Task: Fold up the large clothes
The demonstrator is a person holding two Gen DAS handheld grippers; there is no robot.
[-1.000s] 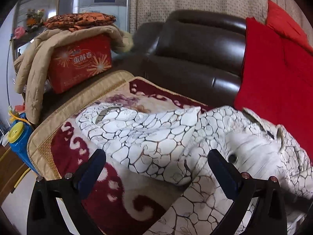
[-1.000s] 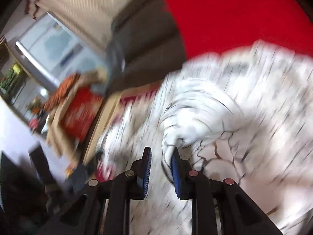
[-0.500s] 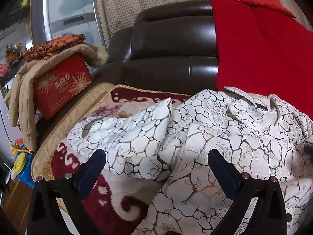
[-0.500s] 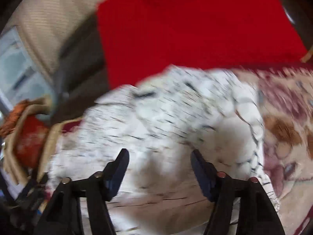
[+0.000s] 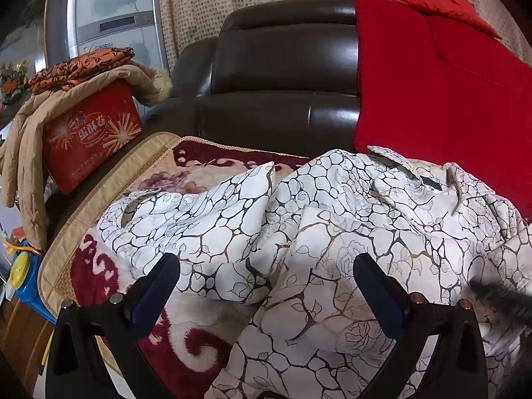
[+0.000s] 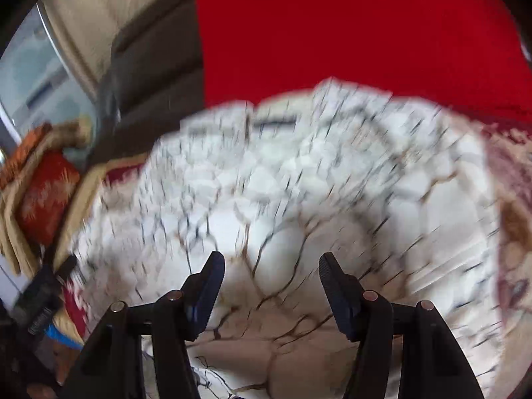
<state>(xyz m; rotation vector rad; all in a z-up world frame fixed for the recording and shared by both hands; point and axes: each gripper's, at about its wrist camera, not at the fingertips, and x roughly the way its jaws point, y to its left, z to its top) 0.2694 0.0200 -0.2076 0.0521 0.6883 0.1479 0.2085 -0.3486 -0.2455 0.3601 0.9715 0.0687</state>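
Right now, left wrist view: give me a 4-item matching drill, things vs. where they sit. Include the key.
Things:
1. white patterned coat
2. red tin box
3. orange patterned cloth
4. red blanket

Places:
A. draped over the sofa back
B. on top of the beige jacket
C. spread across the sofa seat
D. under the beige jacket

Pairs: 1-C, 2-D, 3-B, 4-A

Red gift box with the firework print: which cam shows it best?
Left wrist. The red gift box is sharp there, print and lettering clear, beige coat draped over it. The right wrist view shows only a motion-blurred red patch at the left edge.
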